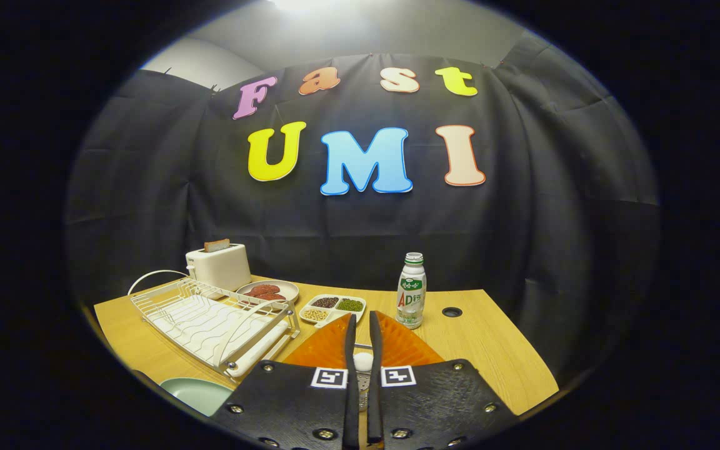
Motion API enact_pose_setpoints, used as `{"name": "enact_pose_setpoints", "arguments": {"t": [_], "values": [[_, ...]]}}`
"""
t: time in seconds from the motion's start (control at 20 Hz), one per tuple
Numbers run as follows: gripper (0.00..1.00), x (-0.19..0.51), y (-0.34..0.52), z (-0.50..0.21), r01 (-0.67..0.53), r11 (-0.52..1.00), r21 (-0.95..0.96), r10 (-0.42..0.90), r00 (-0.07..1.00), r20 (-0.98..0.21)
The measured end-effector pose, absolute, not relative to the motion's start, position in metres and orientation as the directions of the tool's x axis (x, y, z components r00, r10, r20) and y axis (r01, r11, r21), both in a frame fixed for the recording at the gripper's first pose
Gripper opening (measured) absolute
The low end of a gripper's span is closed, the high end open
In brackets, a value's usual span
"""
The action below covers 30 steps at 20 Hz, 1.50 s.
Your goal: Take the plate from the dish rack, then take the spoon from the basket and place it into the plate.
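Note:
An orange ribbed plate point(404, 347) lies on the wooden table point(491, 350), just ahead of and beneath my fingers. My gripper point(363, 325) is nearly closed, its two fingers standing a narrow gap apart. Low in that gap sits the white rounded end of a spoon point(363, 360), pressed between both fingers. Right under it shows a bit of perforated metal, the basket point(363, 382), mostly hidden by the gripper body. The white wire dish rack point(210, 319) stands to the left of the plate with nothing in its slots.
A pale green plate point(197, 394) lies in front of the rack. Behind the rack are a white toaster point(219, 265), a dish of red food point(267, 290) and a divided tray of beans point(333, 307). A drink bottle point(411, 294) stands beyond the orange plate.

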<state>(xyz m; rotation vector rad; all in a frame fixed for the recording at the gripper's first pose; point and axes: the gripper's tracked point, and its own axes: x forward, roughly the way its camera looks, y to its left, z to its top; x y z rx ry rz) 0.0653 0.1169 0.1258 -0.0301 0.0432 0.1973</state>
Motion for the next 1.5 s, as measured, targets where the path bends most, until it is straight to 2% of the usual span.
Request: {"name": "enact_pose_setpoints", "arguments": {"t": [0.3, 0.75, 1.5], "values": [[0.05, 0.038, 0.102, 0.186, -0.142, 0.984, -0.106, 0.14, 0.99, -0.031], [0.05, -0.008, 0.127, 0.239, -0.1, 0.991, -0.093, 0.099, 0.995, -0.01], [0.05, -0.046, 0.172, 0.19, -0.044, 0.999, -0.007, 0.042, 0.982, -0.186]]}}
